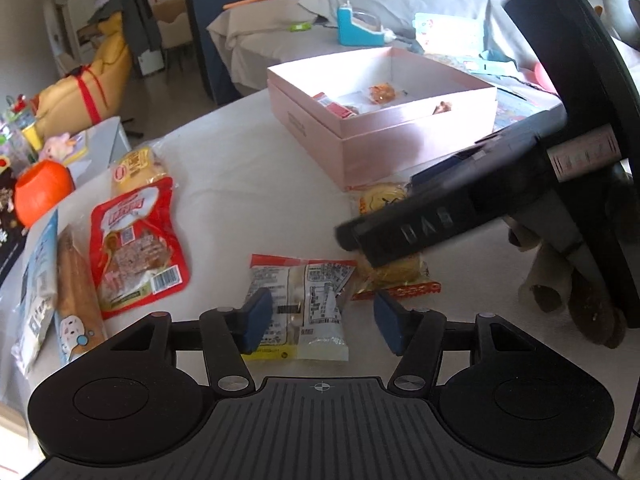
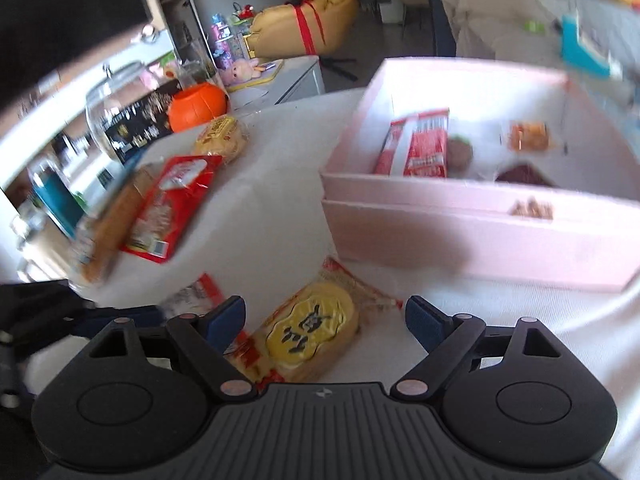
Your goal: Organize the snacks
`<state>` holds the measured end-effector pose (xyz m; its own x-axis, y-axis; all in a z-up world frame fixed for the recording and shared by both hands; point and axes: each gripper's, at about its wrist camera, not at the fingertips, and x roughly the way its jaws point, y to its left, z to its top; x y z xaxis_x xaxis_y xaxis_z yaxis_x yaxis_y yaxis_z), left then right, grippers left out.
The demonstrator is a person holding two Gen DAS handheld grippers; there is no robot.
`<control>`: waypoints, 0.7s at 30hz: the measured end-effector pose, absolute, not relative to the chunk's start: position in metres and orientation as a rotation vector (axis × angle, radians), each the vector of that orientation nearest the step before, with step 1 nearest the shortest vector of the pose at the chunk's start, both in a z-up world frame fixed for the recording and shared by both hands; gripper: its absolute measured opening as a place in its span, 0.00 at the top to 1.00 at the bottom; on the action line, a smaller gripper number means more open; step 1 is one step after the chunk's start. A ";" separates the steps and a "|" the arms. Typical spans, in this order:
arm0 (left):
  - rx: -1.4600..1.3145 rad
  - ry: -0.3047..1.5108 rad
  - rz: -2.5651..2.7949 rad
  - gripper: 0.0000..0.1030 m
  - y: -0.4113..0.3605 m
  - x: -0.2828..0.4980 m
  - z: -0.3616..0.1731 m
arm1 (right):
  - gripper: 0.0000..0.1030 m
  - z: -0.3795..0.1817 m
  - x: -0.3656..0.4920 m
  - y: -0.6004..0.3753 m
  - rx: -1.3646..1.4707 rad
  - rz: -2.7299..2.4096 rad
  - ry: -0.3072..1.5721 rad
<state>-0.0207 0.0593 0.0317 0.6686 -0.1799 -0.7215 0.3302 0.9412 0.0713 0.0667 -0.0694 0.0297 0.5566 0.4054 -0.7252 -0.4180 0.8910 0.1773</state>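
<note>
A pink box [image 1: 400,136] stands open on the white table, with a few snacks inside; it also shows in the right wrist view [image 2: 480,236]. My left gripper [image 1: 323,322] is open, its pads either side of a clear bread packet [image 1: 304,304] lying on the table. My right gripper [image 2: 326,322] is open just above a yellow cake packet [image 2: 316,332]; in the left wrist view it hangs over that cake [image 1: 394,270]. A red meat pouch [image 1: 136,240], a round bun packet [image 1: 136,168] and a long bread packet [image 1: 76,296] lie to the left.
An orange pumpkin pot [image 1: 42,192] and a glass jar [image 2: 116,108] sit at the table's left edge. A brown plush toy [image 1: 568,288] lies to the right. A sofa with toys [image 1: 360,24] is behind the table.
</note>
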 end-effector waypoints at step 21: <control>0.160 0.782 -0.282 0.40 0.063 -0.003 0.030 | 0.06 0.017 0.025 -0.152 -0.111 0.349 0.751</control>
<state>-0.0034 0.0627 0.0298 0.6745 -0.1911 -0.7131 0.3086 0.9505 0.0373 0.0249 -0.1520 0.0170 0.6766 0.2701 -0.6850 -0.3488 0.9368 0.0249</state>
